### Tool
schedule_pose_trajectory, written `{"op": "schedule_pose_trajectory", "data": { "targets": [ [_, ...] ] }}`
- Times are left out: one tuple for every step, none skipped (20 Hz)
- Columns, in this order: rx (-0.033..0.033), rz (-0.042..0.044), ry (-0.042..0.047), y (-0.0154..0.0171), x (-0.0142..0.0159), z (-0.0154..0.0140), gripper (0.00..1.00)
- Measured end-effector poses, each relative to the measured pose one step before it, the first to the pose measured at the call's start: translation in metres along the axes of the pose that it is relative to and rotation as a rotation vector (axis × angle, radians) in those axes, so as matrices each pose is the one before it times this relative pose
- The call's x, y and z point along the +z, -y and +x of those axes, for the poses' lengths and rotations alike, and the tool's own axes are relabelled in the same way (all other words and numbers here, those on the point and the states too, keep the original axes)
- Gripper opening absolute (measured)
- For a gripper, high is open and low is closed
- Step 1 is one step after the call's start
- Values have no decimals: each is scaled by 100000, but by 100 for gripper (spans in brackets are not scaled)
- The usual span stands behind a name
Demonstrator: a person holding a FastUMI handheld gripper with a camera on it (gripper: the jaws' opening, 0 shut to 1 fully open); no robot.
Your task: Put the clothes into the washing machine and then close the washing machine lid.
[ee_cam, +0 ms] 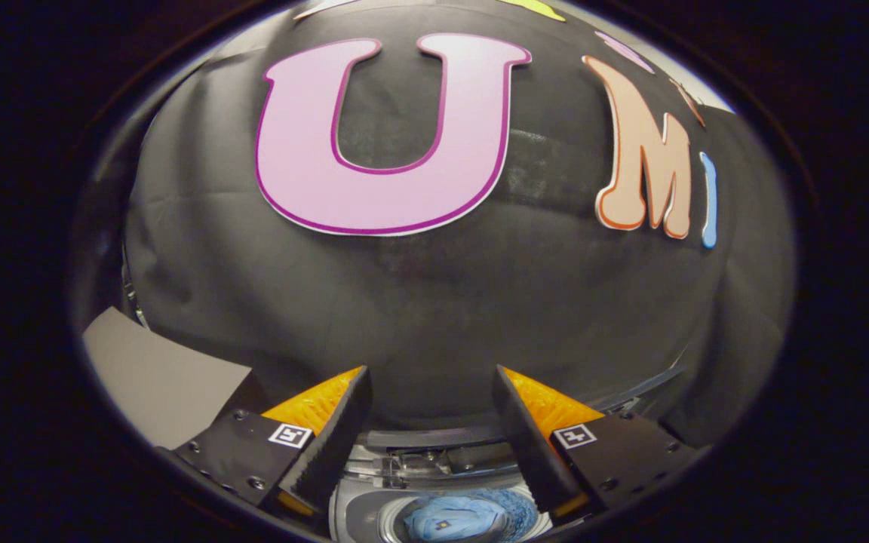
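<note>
My gripper (431, 373) is open, its two fingers spread wide with nothing between them, held well above the washing machine. Down between the finger bases I see the top of the washing machine (363, 507) with its round drum opening. Blue clothes (465, 516) lie inside the drum. The raised dark lid (434, 439) shows as a curved edge just behind the opening, still standing up. The fingertips point at the black cloth wall beyond the machine.
The black cloth wall (419, 302) stands close behind the machine and takes up most of what lies ahead. A grey flat panel (155, 377) sits beside the left finger. A dark rail curves off past the right finger.
</note>
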State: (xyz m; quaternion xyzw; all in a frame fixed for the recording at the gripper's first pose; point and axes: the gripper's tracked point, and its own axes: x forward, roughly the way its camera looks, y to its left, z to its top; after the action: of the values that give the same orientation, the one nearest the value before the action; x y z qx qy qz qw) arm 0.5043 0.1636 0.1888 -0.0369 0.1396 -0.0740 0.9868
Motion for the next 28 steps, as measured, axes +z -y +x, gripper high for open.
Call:
{"op": "schedule_pose_trajectory", "data": {
  "targets": [
    [185, -196, 76, -34, 83, -146, 100],
    [172, -204, -173, -2, 41, 58, 100],
    [264, -267, -400, -16, 9, -86, 100],
    [429, -102, -471, -17, -53, 120, 100],
    [675, 23, -569, 13, -69, -65, 100],
    [804, 89, -874, -2, -258, -169, 100],
    [722, 181, -839, -4, -254, -148, 100],
    [792, -57, -782, -65, -164, -19, 100],
    [711, 117, -1112, 31, -278, -222, 100],
    [654, 297, -1152, -24, -343, -247, 100],
    [870, 831, -1526, 71, -688, -489, 100],
    [847, 1403, -2029, 422, -1053, -408, 100],
    [673, 1667, -2093, 215, -1170, -414, 100],
    [754, 2069, -1236, -25, -1165, -642, 100],
    [1011, 2015, -325, 246, -821, -337, 100],
    [206, 1551, -146, 448, -466, 273, 100],
    [-503, 1066, 123, 483, -145, 71, 100],
    [-218, 1010, 713, 494, -87, -165, 100],
    [-140, 971, 706, 467, -29, -242, 100],
    [-78, 941, 1260, 442, -119, -554, 99],
    [53, 868, 1343, 399, 64, -527, 98],
    [227, 626, 1277, 328, 4, -184, 98],
    [357, 334, 1437, 385, 253, -231, 98],
    [107, -107, 1356, 293, 123, -342, 98],
    [135, -206, 1813, 395, 281, -544, 98],
    [183, -225, 1936, 271, 159, -353, 98],
    [543, 45, 2233, 289, 364, -513, 98],
    [648, -77, 2387, 75, 215, -555, 98]
  ]
}}
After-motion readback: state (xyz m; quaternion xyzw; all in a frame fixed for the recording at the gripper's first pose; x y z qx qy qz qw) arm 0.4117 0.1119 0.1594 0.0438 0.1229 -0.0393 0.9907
